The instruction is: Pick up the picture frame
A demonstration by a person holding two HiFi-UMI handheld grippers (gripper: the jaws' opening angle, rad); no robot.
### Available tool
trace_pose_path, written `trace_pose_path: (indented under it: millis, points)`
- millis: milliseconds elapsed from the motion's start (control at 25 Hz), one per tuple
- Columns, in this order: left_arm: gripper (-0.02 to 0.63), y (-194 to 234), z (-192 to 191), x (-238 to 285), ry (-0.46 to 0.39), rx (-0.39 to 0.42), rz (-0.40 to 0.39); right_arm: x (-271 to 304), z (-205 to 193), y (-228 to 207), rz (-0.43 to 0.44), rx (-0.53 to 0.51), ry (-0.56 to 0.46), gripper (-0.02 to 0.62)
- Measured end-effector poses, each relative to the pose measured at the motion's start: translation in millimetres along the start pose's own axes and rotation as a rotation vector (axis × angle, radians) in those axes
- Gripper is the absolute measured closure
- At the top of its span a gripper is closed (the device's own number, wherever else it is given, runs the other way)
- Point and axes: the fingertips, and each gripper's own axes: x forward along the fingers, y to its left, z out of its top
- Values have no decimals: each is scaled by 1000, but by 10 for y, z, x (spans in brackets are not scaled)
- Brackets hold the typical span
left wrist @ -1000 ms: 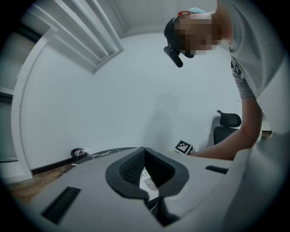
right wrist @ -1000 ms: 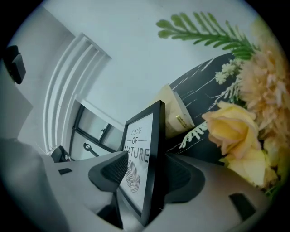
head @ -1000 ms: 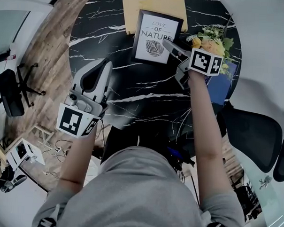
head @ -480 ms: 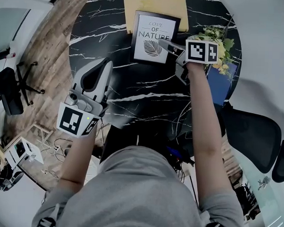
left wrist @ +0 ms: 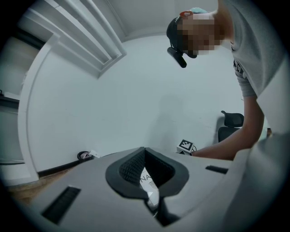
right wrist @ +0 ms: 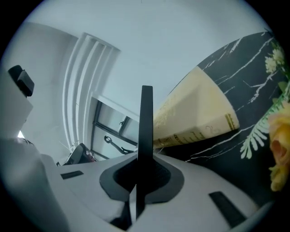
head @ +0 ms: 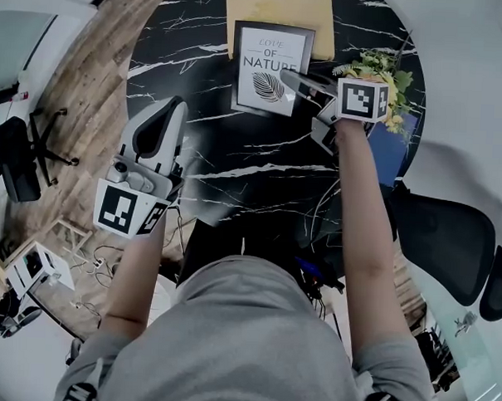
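The black picture frame (head: 271,68), with a white print of a leaf, is over the far side of the black marble table (head: 236,170). My right gripper (head: 296,79) is shut on the frame's right edge. In the right gripper view that edge shows as a thin black bar (right wrist: 146,131) standing upright between the jaws. My left gripper (head: 173,111) hangs over the table's left rim, jaws together, holding nothing. Through its jaw hollow the left gripper view shows a sliver of the frame (left wrist: 149,186).
A yellow book (head: 280,10) lies just behind the frame, also seen as a book (right wrist: 195,118) beyond the jaws. A flower bunch (head: 377,72) and a blue sheet (head: 390,152) sit at the table's right. A black office chair (head: 449,237) stands to the right, wooden floor to the left.
The right gripper's jaws closed on the frame's right edge, and the frame moved a little farther away with it. The left gripper drifted slightly left.
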Motion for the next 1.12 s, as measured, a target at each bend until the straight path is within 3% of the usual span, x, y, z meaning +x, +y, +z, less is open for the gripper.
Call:
trace_pose_path:
  millis: [480,1120]
  points:
    - [600,-50,61,-89,-11,5,-16,-156,138,200,63,35,-84,565]
    - [599,-197,319,-251,-60,34,-14,-601,442,785,104,-91,-166,565]
